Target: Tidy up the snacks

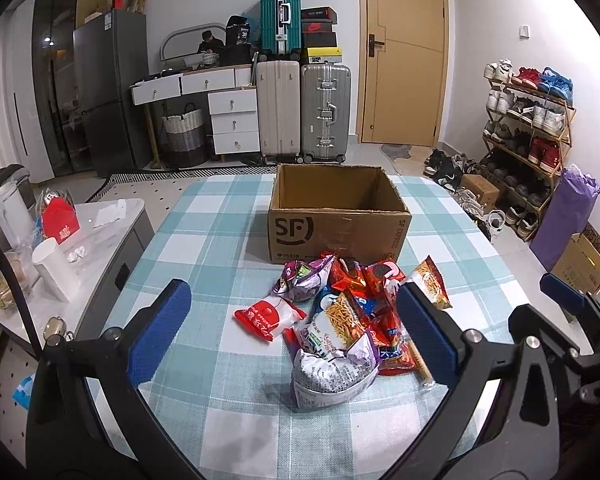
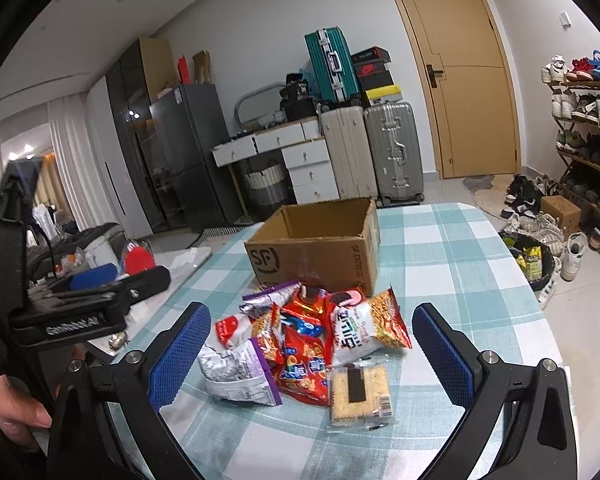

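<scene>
from my left wrist view, my left gripper (image 1: 294,320) hung with its blue-padded fingers spread wide and nothing between them, above a pile of crinkled foil snack packets (image 1: 342,312) on the teal-and-white checked tablecloth (image 1: 204,224). just behind the pile stood an open brown cardboard box (image 1: 340,224) with nothing visible inside.

from my right wrist view, my right gripper (image 2: 312,354) was equally wide and held nothing. a clear-wrapped pack of square crackers (image 2: 360,394) lay nearest it, touching the pile's edge.
</scene>
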